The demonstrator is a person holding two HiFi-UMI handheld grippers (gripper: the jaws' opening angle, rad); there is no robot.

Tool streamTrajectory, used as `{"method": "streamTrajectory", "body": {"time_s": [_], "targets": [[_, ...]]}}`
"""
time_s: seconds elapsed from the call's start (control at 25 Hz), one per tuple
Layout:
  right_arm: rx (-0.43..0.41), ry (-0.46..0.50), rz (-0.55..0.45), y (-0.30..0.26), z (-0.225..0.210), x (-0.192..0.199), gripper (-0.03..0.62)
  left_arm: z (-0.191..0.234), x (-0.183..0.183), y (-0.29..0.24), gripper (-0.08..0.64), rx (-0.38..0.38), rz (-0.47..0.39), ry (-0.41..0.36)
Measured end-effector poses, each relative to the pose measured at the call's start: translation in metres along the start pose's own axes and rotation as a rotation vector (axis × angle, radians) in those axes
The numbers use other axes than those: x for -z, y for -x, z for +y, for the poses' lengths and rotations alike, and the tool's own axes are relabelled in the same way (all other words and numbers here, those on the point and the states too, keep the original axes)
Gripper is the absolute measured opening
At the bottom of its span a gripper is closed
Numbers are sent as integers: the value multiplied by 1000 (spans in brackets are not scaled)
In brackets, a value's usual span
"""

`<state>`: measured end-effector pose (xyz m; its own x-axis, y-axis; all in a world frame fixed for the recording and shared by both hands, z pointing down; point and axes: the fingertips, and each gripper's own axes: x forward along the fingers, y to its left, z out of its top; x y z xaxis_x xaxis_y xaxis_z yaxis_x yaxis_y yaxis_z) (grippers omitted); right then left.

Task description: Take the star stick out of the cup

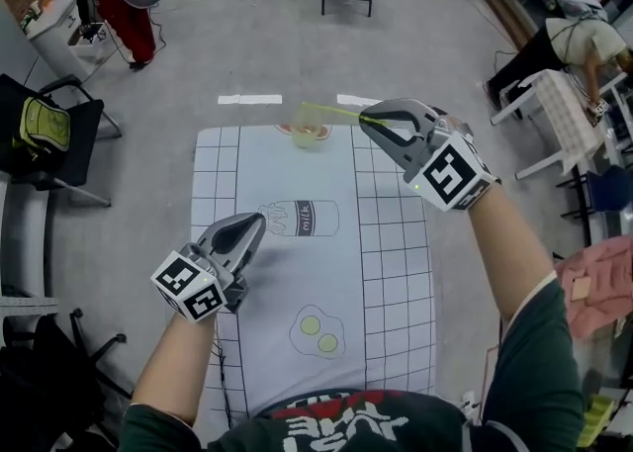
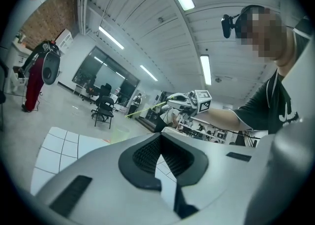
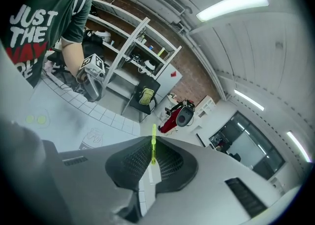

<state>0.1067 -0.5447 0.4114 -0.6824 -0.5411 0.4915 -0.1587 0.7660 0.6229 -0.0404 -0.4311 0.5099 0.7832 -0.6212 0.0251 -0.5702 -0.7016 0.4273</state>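
Note:
A pale translucent cup (image 1: pixel 310 134) stands at the far edge of the white printed mat (image 1: pixel 297 272). My right gripper (image 1: pixel 368 121) is shut on one end of a thin yellow-green star stick (image 1: pixel 331 111). The stick lies almost level and reaches left, with its free end above the cup. In the right gripper view the stick (image 3: pixel 153 144) pokes out between the closed pads. The left gripper view shows the stick (image 2: pixel 143 110) and the right gripper (image 2: pixel 171 102) in the distance. My left gripper (image 1: pixel 259 224) hovers over the mat's left side, jaws together, holding nothing.
The mat carries drawings of a bottle (image 1: pixel 300 218), fried eggs (image 1: pixel 318 331) and a watermelon slice (image 1: pixel 294 130). A black chair with a yellow bag (image 1: pixel 45 129) stands left of the table. A person bends over a white table (image 1: pixel 566 109) at the right.

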Motion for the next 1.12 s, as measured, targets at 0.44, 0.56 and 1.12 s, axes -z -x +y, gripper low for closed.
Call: {"method": "streamTrajectory", "body": {"time_s": [0.44, 0.56, 1.12], "targets": [[111, 17, 25, 94, 8, -118, 43, -65, -85, 71, 8, 41, -81, -86], [138, -3, 22, 124, 20, -150, 43, -92, -98, 91, 9, 60, -89, -112], [198, -65, -189, 303, 91, -209, 43, -239, -70, 172, 8, -158, -97, -164]]}}
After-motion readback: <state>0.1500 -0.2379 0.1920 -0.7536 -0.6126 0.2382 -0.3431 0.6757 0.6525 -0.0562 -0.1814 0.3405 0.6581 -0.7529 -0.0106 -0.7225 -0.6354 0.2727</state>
